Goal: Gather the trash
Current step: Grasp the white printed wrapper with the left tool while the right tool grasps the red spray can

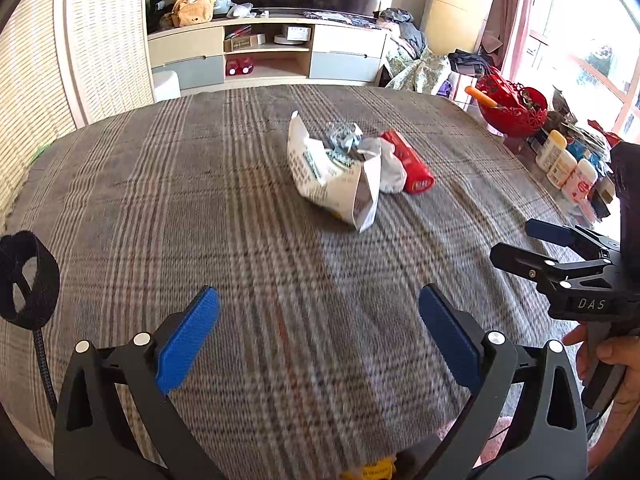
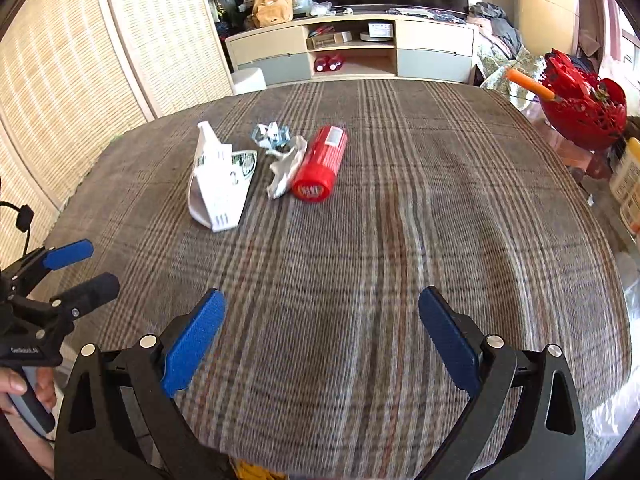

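From the left wrist I see my left gripper (image 1: 320,336) spread wide and empty over the plaid desk (image 1: 160,208), the white carton (image 1: 332,172) half hiding the red can (image 1: 408,162). From the right wrist, my right gripper (image 2: 322,340) is equally wide and empty, the crumpled wrapper (image 2: 270,134) beyond the carton too blurred to identify.

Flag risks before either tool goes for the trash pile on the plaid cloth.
1. The red can lies on its side, touching the crumpled tissue; a nudge may roll it.
2. The white paper bag gapes open with wrappers inside; a grip on one wall could spill them.
3. Both tools, left and right, are open and aimed at the same small pile, so they may collide. The cloth could also bunch if pinched.
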A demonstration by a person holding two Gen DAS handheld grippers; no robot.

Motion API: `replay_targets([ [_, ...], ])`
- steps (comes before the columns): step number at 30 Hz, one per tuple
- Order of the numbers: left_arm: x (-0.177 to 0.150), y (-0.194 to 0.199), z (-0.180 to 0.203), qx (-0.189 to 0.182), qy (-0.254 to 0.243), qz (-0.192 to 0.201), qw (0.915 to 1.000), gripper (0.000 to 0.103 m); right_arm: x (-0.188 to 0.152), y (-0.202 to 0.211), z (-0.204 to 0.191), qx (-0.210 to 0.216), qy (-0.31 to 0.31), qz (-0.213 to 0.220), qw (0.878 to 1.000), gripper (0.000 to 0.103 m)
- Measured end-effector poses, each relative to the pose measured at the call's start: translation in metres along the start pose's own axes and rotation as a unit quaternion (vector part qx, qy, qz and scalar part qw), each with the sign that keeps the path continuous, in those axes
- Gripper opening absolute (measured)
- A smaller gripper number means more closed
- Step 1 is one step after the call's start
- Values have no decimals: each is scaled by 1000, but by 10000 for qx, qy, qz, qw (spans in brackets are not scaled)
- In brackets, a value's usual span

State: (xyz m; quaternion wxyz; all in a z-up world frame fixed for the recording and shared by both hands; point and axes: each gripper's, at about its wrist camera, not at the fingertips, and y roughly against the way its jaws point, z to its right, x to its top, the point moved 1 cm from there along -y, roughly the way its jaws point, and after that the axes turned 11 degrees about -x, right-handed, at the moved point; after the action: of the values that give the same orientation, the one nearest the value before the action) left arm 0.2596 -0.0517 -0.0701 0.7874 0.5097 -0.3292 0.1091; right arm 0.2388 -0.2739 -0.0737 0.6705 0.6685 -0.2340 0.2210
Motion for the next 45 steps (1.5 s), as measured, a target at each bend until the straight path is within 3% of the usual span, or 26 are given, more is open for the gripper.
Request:
replay_targets([
  [9,53,-17,-9,118,-37,232,9997,94,52,-20,5,22,-178,183,9997,98],
  [14,74,-32,-16,231,-12,219,9995,81,73,-40,10,184,-290,79,9994,71],
  [17,83,-45,-19,235,30,141,9996,80,80,-55,10,277,-336,-43,9990,68],
  [26,91,-80,-26,293,65,-130,9995,73,78,-92,7,502,-398,-385,9972,60],
  [34,91,-97,-29,214,90,-210,9995,73,75,-102,-4,587,-255,-340,9974,60],
  [36,92,-99,-27,156,86,-190,9997,73,75,-102,-2,594,-230,-334,9974,57],
  [38,93,-102,-26,60,135,-202,9997,73,72,-98,4,562,-201,-318,9977,37],
  [45,97,-113,-8,-162,49,-278,9995,72,62,-90,25,494,-218,-315,9980,36],
])
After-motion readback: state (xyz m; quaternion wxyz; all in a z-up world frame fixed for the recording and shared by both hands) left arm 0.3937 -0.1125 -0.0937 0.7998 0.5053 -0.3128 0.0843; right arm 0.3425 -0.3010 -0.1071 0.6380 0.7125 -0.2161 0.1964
